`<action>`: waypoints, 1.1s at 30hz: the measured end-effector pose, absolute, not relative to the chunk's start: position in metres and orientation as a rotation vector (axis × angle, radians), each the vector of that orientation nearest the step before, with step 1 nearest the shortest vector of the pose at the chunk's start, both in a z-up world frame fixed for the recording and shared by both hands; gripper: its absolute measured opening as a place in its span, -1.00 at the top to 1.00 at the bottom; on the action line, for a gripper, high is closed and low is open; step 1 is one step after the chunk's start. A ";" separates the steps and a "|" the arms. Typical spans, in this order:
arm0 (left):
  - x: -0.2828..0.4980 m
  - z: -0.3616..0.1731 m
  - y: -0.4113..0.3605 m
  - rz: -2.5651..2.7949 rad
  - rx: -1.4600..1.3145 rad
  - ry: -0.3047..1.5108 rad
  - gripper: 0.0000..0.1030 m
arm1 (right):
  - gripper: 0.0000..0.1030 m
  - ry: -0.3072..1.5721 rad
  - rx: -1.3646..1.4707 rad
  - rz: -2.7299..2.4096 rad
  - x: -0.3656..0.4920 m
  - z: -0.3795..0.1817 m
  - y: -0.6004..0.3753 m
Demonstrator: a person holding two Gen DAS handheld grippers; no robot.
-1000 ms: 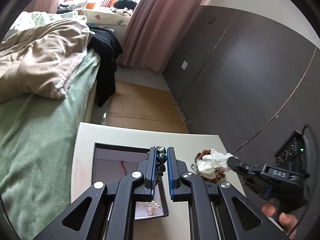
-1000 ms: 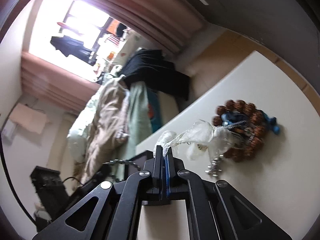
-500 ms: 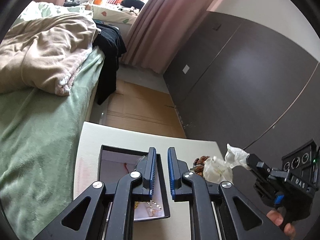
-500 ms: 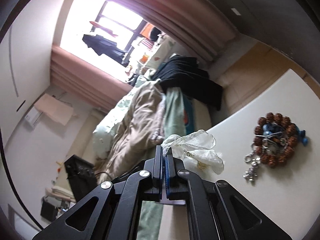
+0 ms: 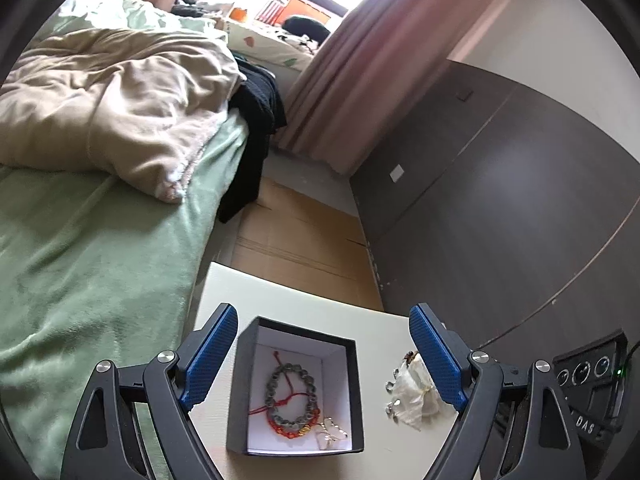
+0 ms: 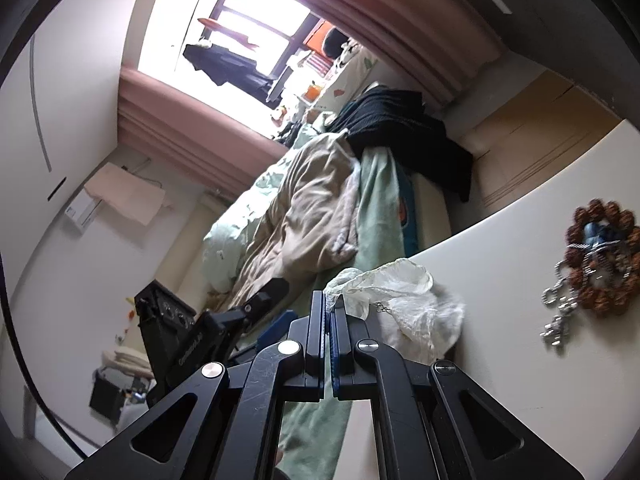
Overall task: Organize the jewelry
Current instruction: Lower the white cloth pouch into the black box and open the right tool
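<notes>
Left wrist view: the left gripper has just been opening its jaws, which now stand released and wide with nothing between them, above the open black box. Inside the box lie a grey bead bracelet, a red cord bracelet and a small clear piece at 5 o'clock.

Right wrist view: the right gripper is clenched on a sheer white pouch. At 3 o'clock on the bench a brown bead bracelet and a silver chain remain unsorted, so the task looks partway done.
</notes>
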State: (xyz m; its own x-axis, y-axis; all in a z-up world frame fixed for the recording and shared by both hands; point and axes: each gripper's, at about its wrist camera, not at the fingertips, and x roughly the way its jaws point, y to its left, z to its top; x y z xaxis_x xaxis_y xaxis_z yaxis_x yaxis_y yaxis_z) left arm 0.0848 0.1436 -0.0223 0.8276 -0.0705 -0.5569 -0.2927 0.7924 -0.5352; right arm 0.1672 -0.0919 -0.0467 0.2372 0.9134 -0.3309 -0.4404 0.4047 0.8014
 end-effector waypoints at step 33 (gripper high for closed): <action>0.110 -0.027 0.080 0.051 -0.549 0.639 -0.70 | -0.65 1.049 0.650 0.621 0.200 -0.075 -0.173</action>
